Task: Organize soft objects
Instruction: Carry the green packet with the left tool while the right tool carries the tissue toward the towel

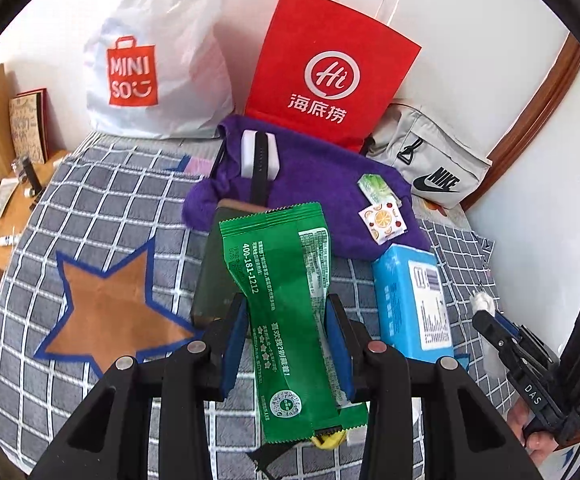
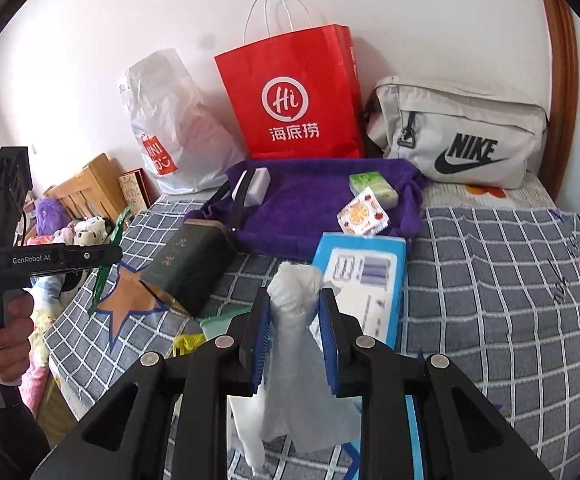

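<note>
Bed with grey checked cover (image 1: 89, 200), its near end cut off by both views. Far side, against the wall: white plastic bag (image 1: 157, 60), red paper bag (image 1: 330, 68), grey pouch (image 2: 458, 136). Purple cloth (image 2: 310, 204) spread before them, small packets on it. Dark book (image 2: 189, 268) partly hidden behind the green wrapper in the left view.

Left gripper (image 1: 285, 332) clamped on green snack packet (image 1: 285, 304), long axis running near-to-far, its near tail covering something yellow, unclear.

Right gripper (image 2: 294, 320) pinching crumpled white tissue (image 2: 296, 292), bunched end upward, loose end hanging near. Blue pack (image 2: 370, 276) lies just beyond.
</note>
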Demonstrator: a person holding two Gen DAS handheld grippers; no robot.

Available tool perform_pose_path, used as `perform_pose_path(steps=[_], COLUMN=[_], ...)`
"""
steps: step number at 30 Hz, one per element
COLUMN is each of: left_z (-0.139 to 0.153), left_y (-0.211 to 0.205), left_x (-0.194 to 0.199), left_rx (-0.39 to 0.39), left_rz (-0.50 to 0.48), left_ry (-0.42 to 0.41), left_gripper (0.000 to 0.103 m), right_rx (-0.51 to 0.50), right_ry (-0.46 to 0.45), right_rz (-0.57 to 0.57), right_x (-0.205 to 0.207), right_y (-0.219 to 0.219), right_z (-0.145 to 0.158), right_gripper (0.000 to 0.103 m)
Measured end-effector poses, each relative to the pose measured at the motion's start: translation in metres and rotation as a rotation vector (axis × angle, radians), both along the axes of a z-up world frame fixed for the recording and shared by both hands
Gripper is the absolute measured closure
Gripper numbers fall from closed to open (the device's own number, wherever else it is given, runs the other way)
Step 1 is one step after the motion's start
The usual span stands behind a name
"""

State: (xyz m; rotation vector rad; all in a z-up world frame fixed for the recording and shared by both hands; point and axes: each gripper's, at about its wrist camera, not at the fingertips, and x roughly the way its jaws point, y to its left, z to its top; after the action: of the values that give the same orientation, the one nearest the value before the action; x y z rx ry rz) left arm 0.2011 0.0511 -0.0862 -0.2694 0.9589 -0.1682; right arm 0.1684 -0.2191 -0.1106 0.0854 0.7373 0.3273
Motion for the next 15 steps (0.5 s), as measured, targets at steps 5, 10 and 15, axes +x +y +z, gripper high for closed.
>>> perform_pose_path(steps=[5,10,15], left_z=[0.004,0.012,0.016], left_y=[-0.004,-0.006,-0.007], left_x=[0.014,0.030,0.047], left_rx=[0.001,0.001,0.005], left_rz=[-0.008,-0.015,-0.020], left_ry=[-0.003,-0.024,-0.033], left_gripper=[0.067,0.067,0.067], right_rx=[-0.012,-0.019,-0.025], right_ry=[-0.014,-0.026,-0.025], right_rz=[0.000,-0.008,-0.022], right_x=[0.018,0.032,0.049], right_y=[0.003,0.003,0.000], right_z=[0.009,0.016,0.020], right_gripper=[0.079,0.079,0.079])
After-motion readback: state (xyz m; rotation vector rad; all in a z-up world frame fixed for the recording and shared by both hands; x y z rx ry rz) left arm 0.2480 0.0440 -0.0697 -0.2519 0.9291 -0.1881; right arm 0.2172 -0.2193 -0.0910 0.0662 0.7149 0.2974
